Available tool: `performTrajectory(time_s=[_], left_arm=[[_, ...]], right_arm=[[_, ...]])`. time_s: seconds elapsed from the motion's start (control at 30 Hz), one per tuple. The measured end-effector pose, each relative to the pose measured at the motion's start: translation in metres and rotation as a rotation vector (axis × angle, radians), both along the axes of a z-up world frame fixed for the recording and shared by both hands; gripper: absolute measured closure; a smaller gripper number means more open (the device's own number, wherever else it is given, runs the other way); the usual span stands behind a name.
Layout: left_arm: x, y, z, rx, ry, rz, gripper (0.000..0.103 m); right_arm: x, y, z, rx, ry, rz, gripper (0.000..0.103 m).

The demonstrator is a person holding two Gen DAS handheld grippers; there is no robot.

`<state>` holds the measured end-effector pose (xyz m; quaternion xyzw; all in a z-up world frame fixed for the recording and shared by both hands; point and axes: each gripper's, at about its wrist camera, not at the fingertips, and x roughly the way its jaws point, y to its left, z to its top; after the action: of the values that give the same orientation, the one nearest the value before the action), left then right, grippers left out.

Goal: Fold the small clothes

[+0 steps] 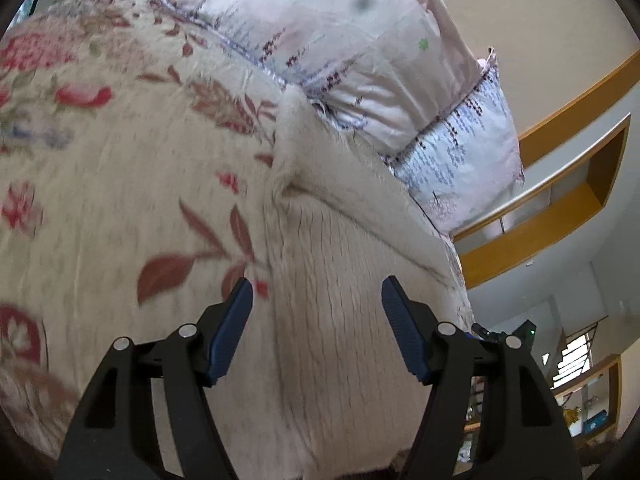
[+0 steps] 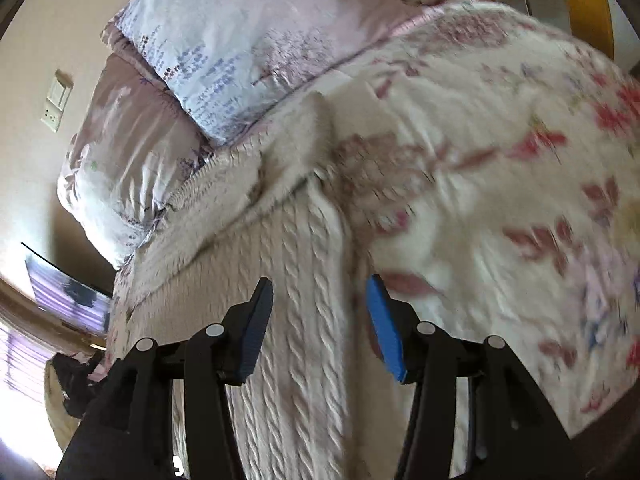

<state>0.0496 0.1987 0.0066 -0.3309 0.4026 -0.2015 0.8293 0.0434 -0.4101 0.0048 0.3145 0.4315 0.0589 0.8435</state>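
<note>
1. Left claw (image 1: 316, 300): released, jaws apart above a cream knit sweater (image 1: 340, 280).
2. The sweater lies on a floral bedspread (image 1: 120, 160), long axis running away toward the pillows (image 1: 340, 40).
3. Right claw (image 2: 320, 304): released, straddling the sweater's cable-knit edge.

Your 2 wrist cameras both sit low and close, facing forward over the cream cable-knit sweater (image 1: 340, 280) (image 2: 296, 280) toward the lilac printed pillows (image 1: 360, 40) (image 2: 240, 40); both views share these.
</note>
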Motion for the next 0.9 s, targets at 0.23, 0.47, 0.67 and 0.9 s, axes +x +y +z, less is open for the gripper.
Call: performTrajectory(time_s=[0.23, 0.47, 0.67, 0.9], left_arm=[[-0.022, -0.014, -0.006, 0.002, 0.0, -0.066, 0.044], [-0.045, -0.025, -0.014, -0.069, 0.017, -0.135, 0.062], [-0.065, -0.029, -0.027, -0.131, 0.045, -0.176, 0.065], [-0.086, -0.038, -0.036, -0.166, 0.051, -0.244, 0.068]], right_arm=[[-0.028, 0.0, -0.018, 0.104, 0.019, 0.063, 0.057], [-0.054, 0.016, -0.03, 0.218, 0.009, 0.179, 0.067], [-0.071, 0.032, -0.032, 0.239, -0.014, 0.268, 0.068], [-0.077, 0.049, -0.028, 0.233, -0.035, 0.355, 0.068]])
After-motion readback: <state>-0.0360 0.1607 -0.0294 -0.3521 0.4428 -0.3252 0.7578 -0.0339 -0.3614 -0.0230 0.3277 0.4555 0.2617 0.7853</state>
